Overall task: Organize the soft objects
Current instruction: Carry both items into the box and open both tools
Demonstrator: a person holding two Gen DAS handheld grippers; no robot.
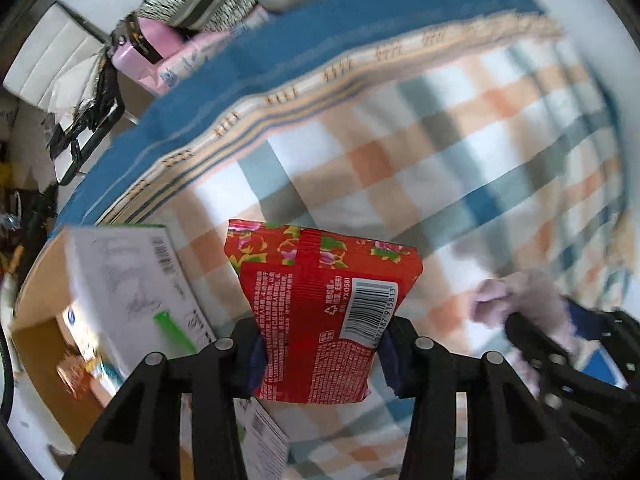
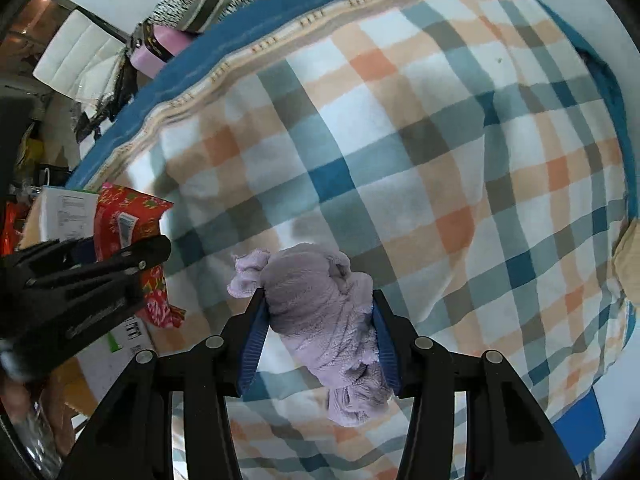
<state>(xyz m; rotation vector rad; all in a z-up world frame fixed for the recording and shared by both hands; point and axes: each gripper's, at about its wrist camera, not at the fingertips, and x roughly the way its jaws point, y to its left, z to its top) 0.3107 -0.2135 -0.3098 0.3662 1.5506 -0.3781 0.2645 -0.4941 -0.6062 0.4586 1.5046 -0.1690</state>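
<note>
Between the left gripper's (image 1: 320, 344) jaws sits the red floral packet (image 1: 320, 312), pinched at its lower half and held up over the bed, barcode side to the camera, top edge standing clear of the fingers! And over on the other side, the right gripper (image 2: 318, 332) has its jaws closed round a bunched lilac towel (image 2: 320, 312), blue pads pressing into both flanks, one corner flopping out to the left and a tail hanging below. Both loads are up off the checked blanket (image 2: 420, 140), which spreads wide and otherwise bare beneath them, the blue sheet (image 2: 192, 56) showing round its edge. At the left edge of the bed there's a cardboard box (image 1: 44, 292) with a white flap (image 1: 120, 276), and the packet hangs just beside it. By my reading we're mid-carry: two soft things grasped, neither set down, and that box looks the likely destination, though that's a guess. Something colourful lies inside it, too blurred to name. The left view is smeared throughout, the packet's print is unreadable, and the clutter (image 2: 192, 12) beyond the bed's far corner is cropped and hard to sort.
</note>
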